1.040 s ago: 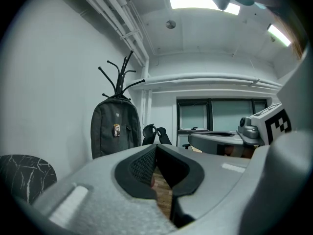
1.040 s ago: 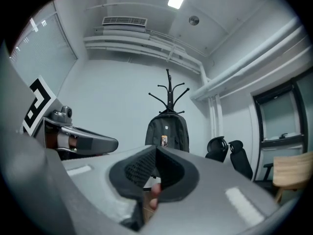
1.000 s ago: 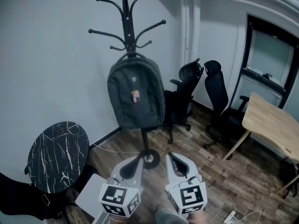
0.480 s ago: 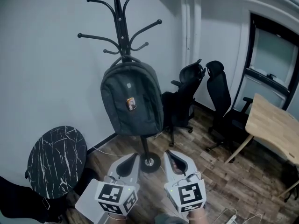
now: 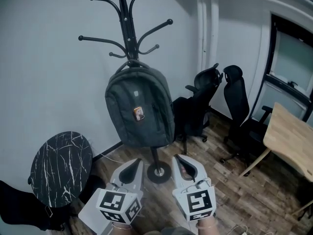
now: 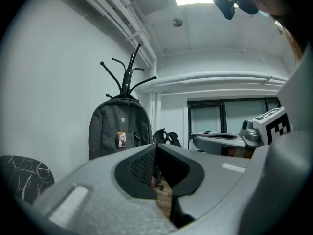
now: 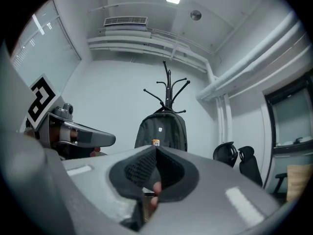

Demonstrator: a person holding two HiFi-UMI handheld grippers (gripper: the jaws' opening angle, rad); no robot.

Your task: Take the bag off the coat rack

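Observation:
A dark grey backpack (image 5: pixel 139 106) with a small picture tag hangs by its top loop from a black coat rack (image 5: pixel 128 26) against the wall. It shows in the left gripper view (image 6: pixel 120 131) and in the right gripper view (image 7: pixel 161 133) too, straight ahead. Both grippers are low in the head view, side by side and short of the rack's foot. My left gripper (image 5: pixel 135 161) is shut with nothing in it. My right gripper (image 5: pixel 178 158) is also shut and empty. Neither touches the backpack.
The rack's round base (image 5: pixel 158 172) stands on the wood floor just ahead of the grippers. A round black marble table (image 5: pixel 61 165) sits at left. Two black office chairs (image 5: pixel 203 106) stand right of the backpack, a wooden desk (image 5: pixel 293 143) at far right.
Both grippers have moved closer to the coat rack, still shut. The backpack and rack look larger and sit a little further left in the head view.

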